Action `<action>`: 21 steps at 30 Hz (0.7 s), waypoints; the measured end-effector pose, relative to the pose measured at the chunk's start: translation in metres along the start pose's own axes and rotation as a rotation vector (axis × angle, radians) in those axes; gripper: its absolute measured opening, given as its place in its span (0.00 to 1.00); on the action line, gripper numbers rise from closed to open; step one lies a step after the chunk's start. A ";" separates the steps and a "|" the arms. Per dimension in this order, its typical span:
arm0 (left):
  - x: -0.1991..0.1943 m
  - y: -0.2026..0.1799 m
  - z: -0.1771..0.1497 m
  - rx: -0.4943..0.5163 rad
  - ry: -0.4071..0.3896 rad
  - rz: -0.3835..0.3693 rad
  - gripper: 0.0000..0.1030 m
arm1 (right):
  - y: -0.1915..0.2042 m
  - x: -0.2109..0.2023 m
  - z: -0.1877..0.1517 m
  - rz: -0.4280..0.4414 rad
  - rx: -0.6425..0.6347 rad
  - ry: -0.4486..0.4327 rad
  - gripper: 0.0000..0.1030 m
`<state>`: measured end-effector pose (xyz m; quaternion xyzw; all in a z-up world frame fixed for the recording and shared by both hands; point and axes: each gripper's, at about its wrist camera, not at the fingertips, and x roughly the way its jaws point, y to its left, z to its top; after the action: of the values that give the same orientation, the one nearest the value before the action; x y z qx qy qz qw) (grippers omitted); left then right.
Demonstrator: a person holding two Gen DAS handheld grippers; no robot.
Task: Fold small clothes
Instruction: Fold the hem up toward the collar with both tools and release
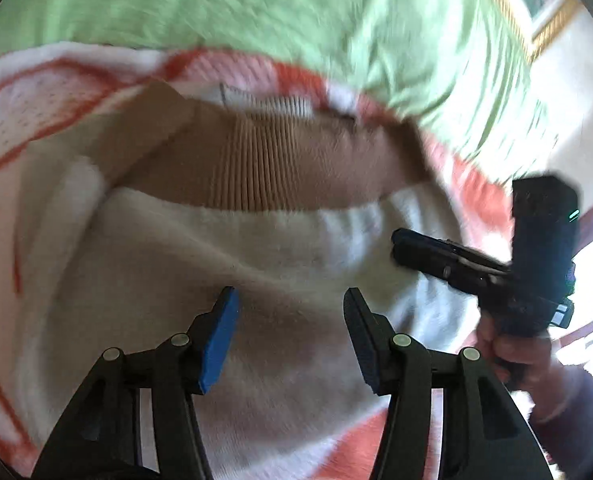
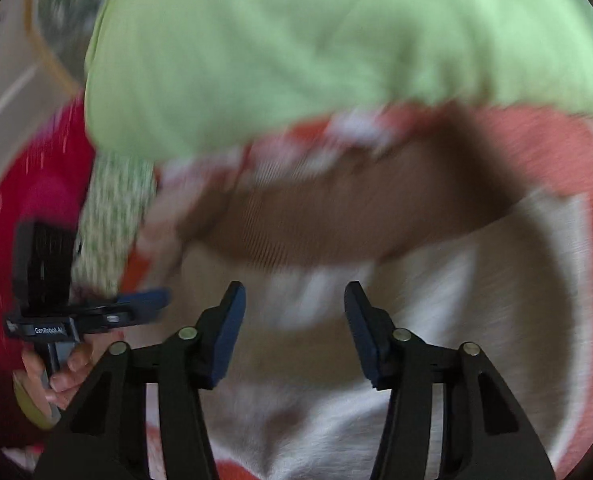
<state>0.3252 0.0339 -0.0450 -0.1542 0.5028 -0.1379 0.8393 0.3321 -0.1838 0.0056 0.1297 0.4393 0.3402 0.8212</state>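
- Clearly, the only readable writing is "GenRobot.AI", printed on the body of the left gripper (image 2: 152,300) as the right wrist view shows it; a white tag inside the garment's neck is too blurred to read.
- A cream sweater (image 1: 216,260) with a ribbed tan collar (image 1: 256,168) lies flat on an orange-and-white patterned blanket (image 1: 24,120), with a light green cloth (image 1: 256,12) beyond it.
- Its collar points away from both cameras, towards the green cloth, and the body's long axis runs back towards the grippers.
- The left gripper (image 1: 290,320) hovers over the sweater's body with its fingers spread wide, holding nothing.
- The right gripper (image 2: 294,312) is likewise wide apart and empty, above the fabric just below the collar.
- Seen from the left wrist, the right gripper's fingers (image 1: 412,248) lie at the sweater's right edge; whether they touch the cloth I cannot tell.
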 end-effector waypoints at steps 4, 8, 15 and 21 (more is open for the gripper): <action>0.016 0.024 0.013 0.035 0.015 0.036 0.45 | -0.010 0.023 -0.003 -0.056 -0.047 0.064 0.49; -0.003 0.067 0.042 0.013 -0.048 0.115 0.45 | -0.050 0.007 0.024 -0.131 0.058 -0.076 0.49; -0.030 0.139 0.060 -0.203 -0.137 0.061 0.32 | -0.133 -0.037 0.039 -0.263 0.374 -0.327 0.50; -0.026 0.140 0.053 -0.275 -0.149 0.068 0.30 | -0.121 -0.030 0.034 -0.321 0.274 -0.291 0.50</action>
<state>0.3713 0.1787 -0.0556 -0.2602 0.4581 -0.0276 0.8495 0.4017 -0.2899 -0.0179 0.2160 0.3733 0.1205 0.8942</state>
